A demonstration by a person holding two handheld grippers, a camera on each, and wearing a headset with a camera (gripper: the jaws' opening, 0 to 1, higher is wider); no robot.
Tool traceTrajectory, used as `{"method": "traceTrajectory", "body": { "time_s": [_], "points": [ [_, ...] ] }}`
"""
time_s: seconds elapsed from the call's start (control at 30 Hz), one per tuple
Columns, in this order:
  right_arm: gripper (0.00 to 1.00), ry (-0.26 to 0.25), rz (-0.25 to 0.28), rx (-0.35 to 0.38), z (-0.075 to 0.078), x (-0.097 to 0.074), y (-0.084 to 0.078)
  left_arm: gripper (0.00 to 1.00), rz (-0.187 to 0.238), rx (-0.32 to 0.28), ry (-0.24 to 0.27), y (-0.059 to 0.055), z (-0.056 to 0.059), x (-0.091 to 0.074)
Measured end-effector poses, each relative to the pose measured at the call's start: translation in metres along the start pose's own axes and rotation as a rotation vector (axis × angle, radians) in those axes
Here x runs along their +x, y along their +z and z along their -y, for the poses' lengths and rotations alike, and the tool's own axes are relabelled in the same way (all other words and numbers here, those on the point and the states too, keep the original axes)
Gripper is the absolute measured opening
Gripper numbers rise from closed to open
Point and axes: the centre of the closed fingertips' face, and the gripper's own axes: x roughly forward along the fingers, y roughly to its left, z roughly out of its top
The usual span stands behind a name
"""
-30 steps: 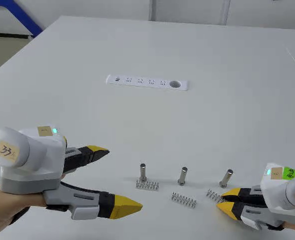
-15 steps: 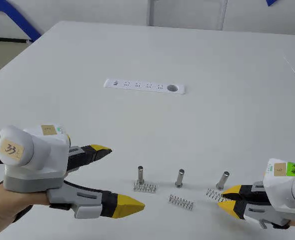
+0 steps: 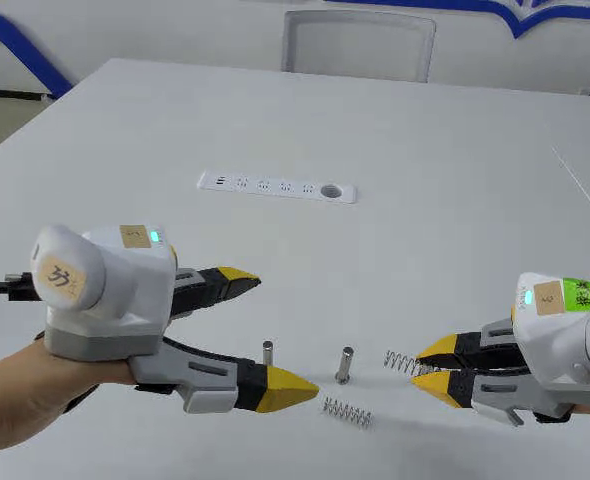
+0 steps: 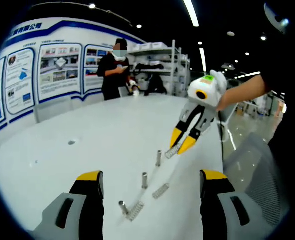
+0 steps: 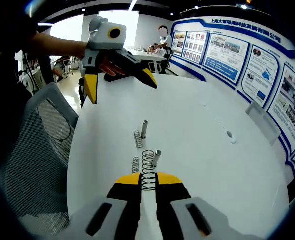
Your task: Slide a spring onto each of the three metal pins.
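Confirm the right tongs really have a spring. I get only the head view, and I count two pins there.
Observer: Yes. In the right gripper view the held spring stands pinched by its end between the closed tongs of the right gripper.
Operator: Third pin?
Observer: It is there. The left gripper view has three upright in a row: near pin, middle pin, far pin, counted from the left gripper.
Operator: I see one loose spring. Any more?
Observer: A second loose spring lies right beside the near pin.
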Motion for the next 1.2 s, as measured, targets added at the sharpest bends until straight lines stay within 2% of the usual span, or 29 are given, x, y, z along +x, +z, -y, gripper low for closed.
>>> {"method": "traceTrajectory", "body": {
  "time_s": [0.17,0.3,0.47,0.6,0.67,0.8,0.97,1.2],
  "points": [
    [0.11,0.035,0.023,-0.043,-0.014,-0.005,0.023,0.78,-0.008,-0.003,-0.038,-0.002,0.015,0.008],
    [0.11,0.067,0.039,-0.087,-0.026,-0.005,0.039,0.72,0.009,0.007,-0.062,0.003,0.024,0.013],
    [0.11,0.088,0.044,-0.15,-0.036,-0.004,0.052,0.67,0.01,0.053,-0.073,0.006,0.03,0.018],
    [0.11,0.088,0.049,-0.163,-0.036,-0.001,0.056,0.63,0.015,0.055,-0.1,0.009,0.036,0.02],
    [0.11,0.091,0.057,-0.161,-0.037,0.0,0.059,0.58,0.006,0.081,-0.122,0.008,0.038,0.022],
    [0.11,0.1,0.058,-0.182,-0.039,0.0,0.065,0.51,0.007,0.083,-0.151,0.009,0.041,0.022],
    [0.11,0.114,0.063,-0.196,-0.041,0.001,0.068,0.27,0.028,0.104,-0.184,0.014,0.045,0.019],
    [0.11,0.132,0.072,-0.211,-0.045,0.0,0.071,0.19,0.009,0.128,-0.208,0.013,0.047,0.018]
  ]
}}
